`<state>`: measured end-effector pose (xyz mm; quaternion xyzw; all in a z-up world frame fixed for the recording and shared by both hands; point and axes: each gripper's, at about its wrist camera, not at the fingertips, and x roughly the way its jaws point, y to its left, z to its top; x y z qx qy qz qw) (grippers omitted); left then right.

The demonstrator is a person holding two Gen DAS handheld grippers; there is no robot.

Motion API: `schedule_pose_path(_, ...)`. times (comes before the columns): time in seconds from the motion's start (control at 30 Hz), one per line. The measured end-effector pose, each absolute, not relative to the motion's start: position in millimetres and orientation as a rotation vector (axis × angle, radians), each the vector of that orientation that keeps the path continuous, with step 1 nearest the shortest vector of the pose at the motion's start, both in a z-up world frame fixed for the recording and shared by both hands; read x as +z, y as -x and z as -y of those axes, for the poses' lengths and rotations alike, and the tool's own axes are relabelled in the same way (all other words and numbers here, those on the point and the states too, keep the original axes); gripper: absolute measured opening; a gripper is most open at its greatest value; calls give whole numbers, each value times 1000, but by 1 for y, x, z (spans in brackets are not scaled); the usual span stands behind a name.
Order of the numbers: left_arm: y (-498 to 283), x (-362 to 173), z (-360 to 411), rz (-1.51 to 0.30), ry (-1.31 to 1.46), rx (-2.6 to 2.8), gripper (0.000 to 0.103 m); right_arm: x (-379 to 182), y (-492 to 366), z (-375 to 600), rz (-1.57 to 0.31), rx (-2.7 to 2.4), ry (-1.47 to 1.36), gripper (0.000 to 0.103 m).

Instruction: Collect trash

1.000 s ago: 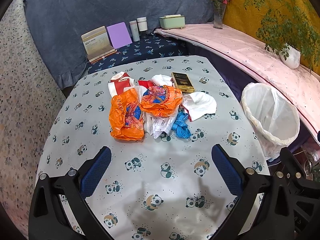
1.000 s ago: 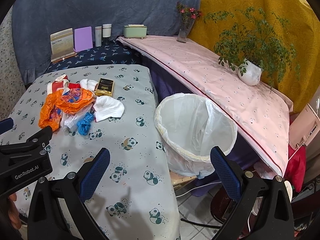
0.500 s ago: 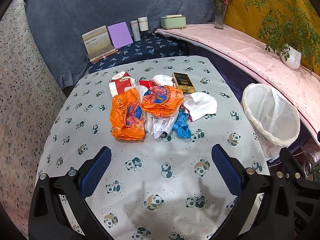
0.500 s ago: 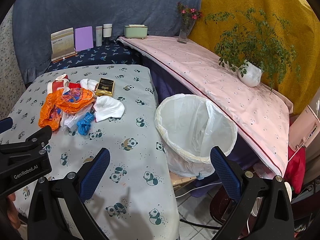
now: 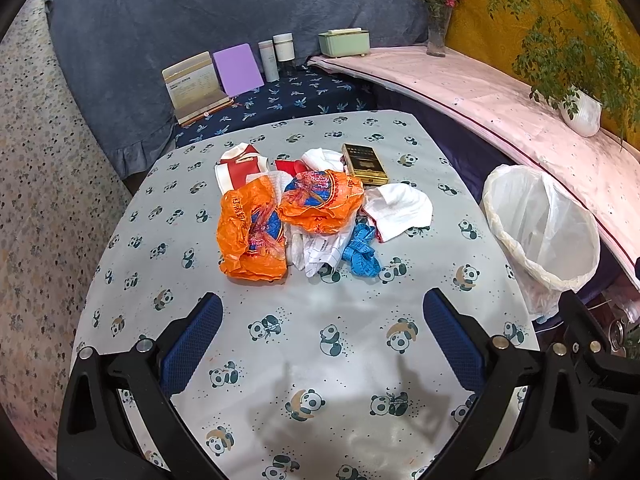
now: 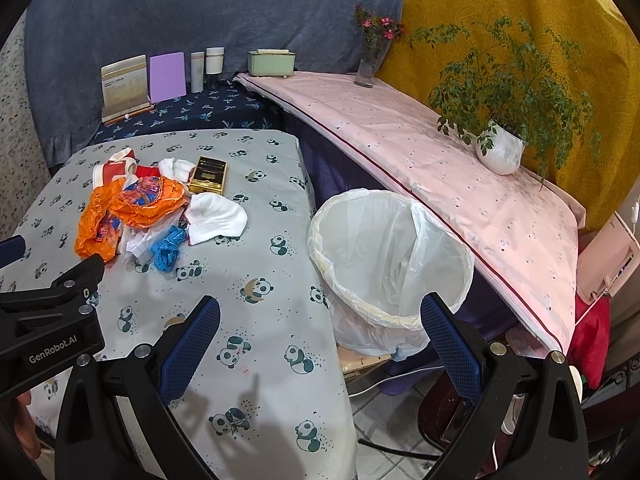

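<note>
A pile of trash lies mid-table: two orange plastic bags (image 5: pixel 256 232) (image 5: pixel 320 200), a blue tape (image 5: pixel 362 254), white crumpled paper (image 5: pixel 400 208), a gold box (image 5: pixel 364 162) and a red-white packet (image 5: pixel 240 164). The pile also shows in the right wrist view (image 6: pixel 132 208). A bin lined with a white bag (image 6: pixel 388 264) stands beside the table's right edge, also in the left wrist view (image 5: pixel 540 228). My left gripper (image 5: pixel 322 332) is open and empty, short of the pile. My right gripper (image 6: pixel 320 332) is open and empty, over the table edge near the bin.
The table (image 5: pixel 320 360) has a panda-print cloth. A pink-covered shelf (image 6: pixel 440 160) runs along the right with a potted plant (image 6: pixel 500 152) and a flower vase (image 6: pixel 368 68). Cards, bottles and a green box (image 6: pixel 272 62) stand at the back.
Both grippers have barely moved; the views shift only very slightly. Nothing was picked up or released.
</note>
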<state>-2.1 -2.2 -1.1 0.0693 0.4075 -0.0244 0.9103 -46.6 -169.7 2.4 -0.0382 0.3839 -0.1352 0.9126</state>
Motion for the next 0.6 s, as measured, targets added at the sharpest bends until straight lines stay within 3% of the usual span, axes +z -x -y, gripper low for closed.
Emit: schedule_pose_path(0.6,1,-1,6,-842,-143,-50,96,3,47,173,-787,-281,74,96)
